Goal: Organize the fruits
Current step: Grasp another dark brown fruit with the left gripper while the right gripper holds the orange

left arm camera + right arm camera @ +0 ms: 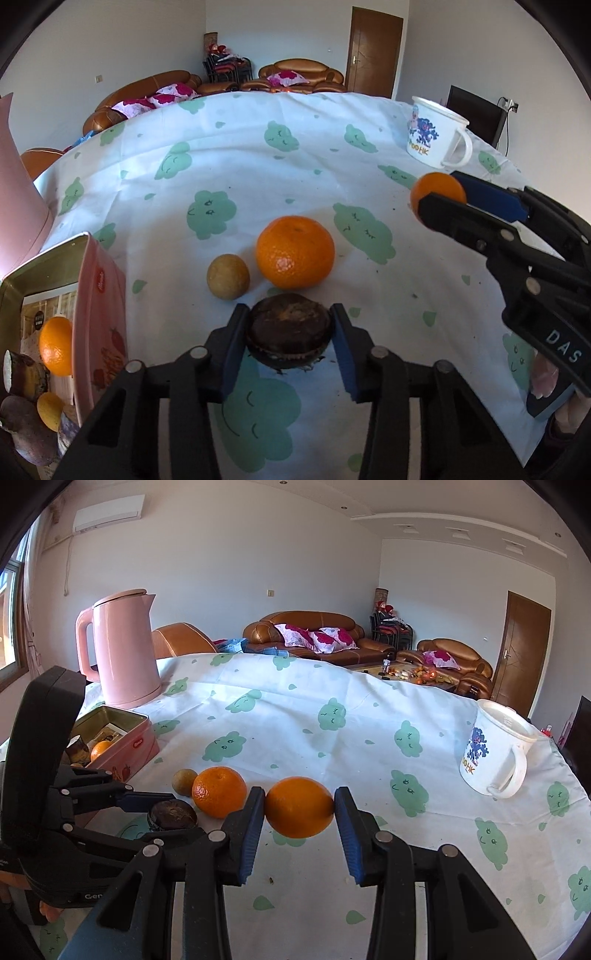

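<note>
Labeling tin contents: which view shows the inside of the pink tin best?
Left wrist view. The pink tin sits close at the left edge and you look into it: an orange and darker pieces beside it. The right wrist view shows the tin smaller and farther off, partly behind the left tongs.

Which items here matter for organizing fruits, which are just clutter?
Job:
- pink tin
- held orange, right tongs
- dark fruit, left tongs
- loose orange
- small tan fruit

Clutter:
- pink kettle
- white mug
</note>
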